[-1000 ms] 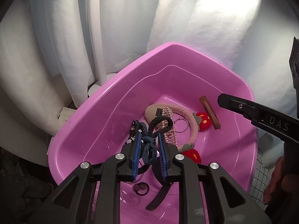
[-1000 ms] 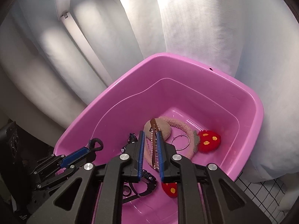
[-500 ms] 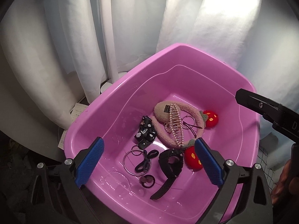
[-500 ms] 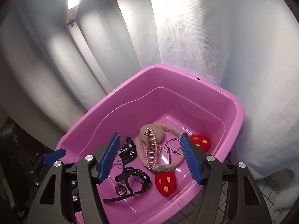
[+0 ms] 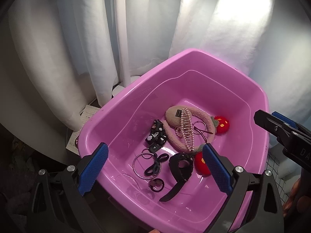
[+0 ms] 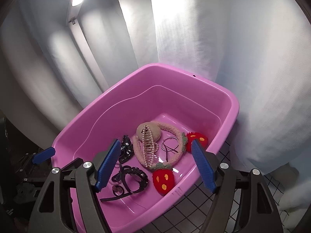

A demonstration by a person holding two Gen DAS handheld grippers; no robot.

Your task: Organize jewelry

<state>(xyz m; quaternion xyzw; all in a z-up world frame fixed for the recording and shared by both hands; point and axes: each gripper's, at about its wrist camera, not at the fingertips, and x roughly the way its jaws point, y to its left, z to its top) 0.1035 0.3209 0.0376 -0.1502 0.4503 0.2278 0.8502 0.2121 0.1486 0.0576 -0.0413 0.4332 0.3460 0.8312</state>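
1. My left gripper (image 5: 154, 169) is spread wide with nothing in it, blue pads (image 5: 93, 169) out at either side of the view, above the near part of the pink tub (image 5: 194, 58).
2. My right gripper (image 6: 155, 163) is also empty. Its jaws have just been opening and stand well apart over the tub's near rim.
3. All the jewelry I can see sits on the tub floor:
   - a fuzzy beige headband (image 5: 196, 114) with red strawberry ends (image 5: 222, 124), curled in the middle;
   - a pearl claw clip (image 5: 186, 130) lying across the headband;
   - a thin hoop with a dark tie (image 5: 201, 129) inside the headband's curve;
   - a black printed bow (image 5: 156, 135) just left of the headband;
   - silver hoops (image 5: 141, 162) and a dark knotted hair tie (image 5: 156, 163) touching, nearer me;
   - a black watch (image 5: 180, 167) with its strap pointing towards me;
   - a small dark ring-shaped piece (image 5: 156, 184) beside the strap; too small to identify, possibly another hair tie.
4. White curtains (image 6: 194, 29) hang behind the tub. The right view shows a gridded surface (image 6: 194, 209) under it.
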